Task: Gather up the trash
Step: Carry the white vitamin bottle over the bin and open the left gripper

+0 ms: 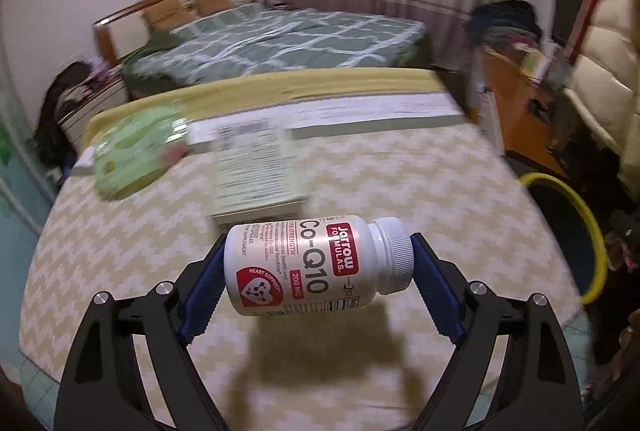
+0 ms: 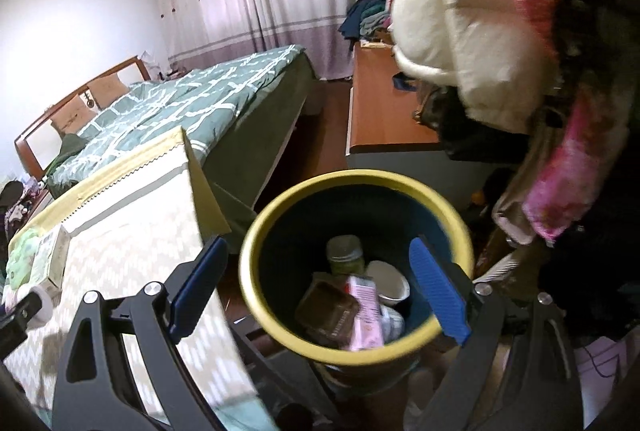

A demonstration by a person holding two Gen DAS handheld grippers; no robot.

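A white Co-Q10 supplement bottle lies crosswise between the blue pads of my left gripper, base against the left pad and cap against the right. It hangs above the patterned table and casts a shadow on it. Behind it on the table lie a printed carton and a green packet, both blurred. My right gripper stands open and empty above the yellow-rimmed bin. Inside the bin are a green jar, a white cup, a pink carton and a brown packet.
The bin's rim shows to the right of the table in the left wrist view. A bed with a green cover stands behind the table. An orange dresser and hanging coats crowd the right side.
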